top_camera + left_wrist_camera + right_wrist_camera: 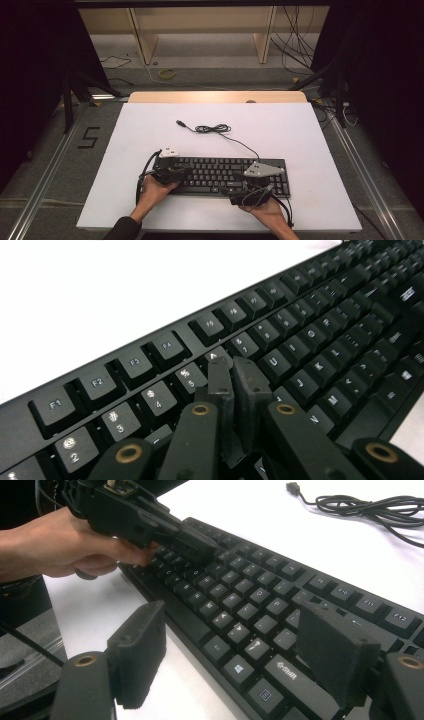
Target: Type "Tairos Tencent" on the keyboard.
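White surface (150,130) carried a black keyboard (220,176) near its front edge. Left hand-held gripper (235,371), jaws pressed together, rested its tips on the keyboard's number row. Right hand-held gripper (235,645), jaws spread wide, straddled the keyboard's front edge. Beyond the keyboard lay its coiled cable (212,128).

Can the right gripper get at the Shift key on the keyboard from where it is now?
Probably yes: the right gripper is open, its jaws standing on either side of the keyboard's near edge, and nothing lies over the Shift key.
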